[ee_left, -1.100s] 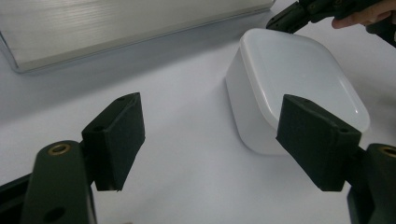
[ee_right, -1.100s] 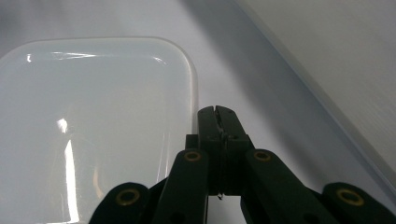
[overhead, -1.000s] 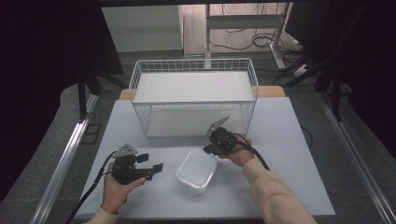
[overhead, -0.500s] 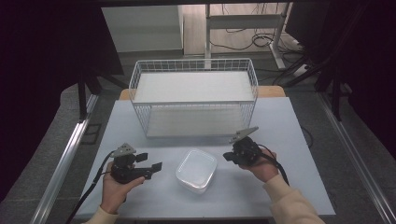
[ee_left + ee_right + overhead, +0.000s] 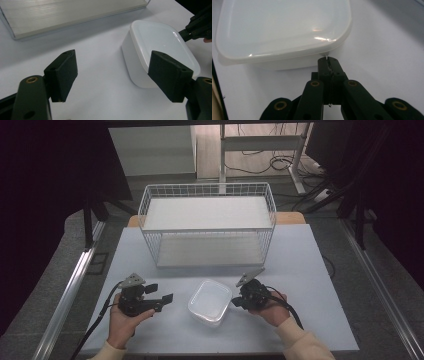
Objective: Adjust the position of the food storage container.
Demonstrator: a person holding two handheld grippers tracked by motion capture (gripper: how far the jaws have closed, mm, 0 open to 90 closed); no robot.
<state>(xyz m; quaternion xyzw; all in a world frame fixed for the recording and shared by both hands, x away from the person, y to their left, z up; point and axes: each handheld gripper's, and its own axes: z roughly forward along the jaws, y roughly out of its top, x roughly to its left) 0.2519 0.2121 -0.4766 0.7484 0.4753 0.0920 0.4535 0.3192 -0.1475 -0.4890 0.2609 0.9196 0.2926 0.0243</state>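
Two grippers low | left gripper (image 5: pixel 167 298) fingers apart | right gripper (image 5: pixel 234 303) fingers pinched on container (image 5: pixel 210 302) lid tab

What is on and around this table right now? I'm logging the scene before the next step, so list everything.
Lidded container: one, translucent white, near middle of the table, between the grippers.
Wire basket: one, white, far half of the table, pale board inside.
Table: one, pale blue-grey top.
Cables: several, dark, on the floor beyond the table.
Left gripper: one, black, jaws open, beside the container.
Right gripper: one, black, jaws closed, tips at the container's lid rim.
Hands: two, holding the grippers.
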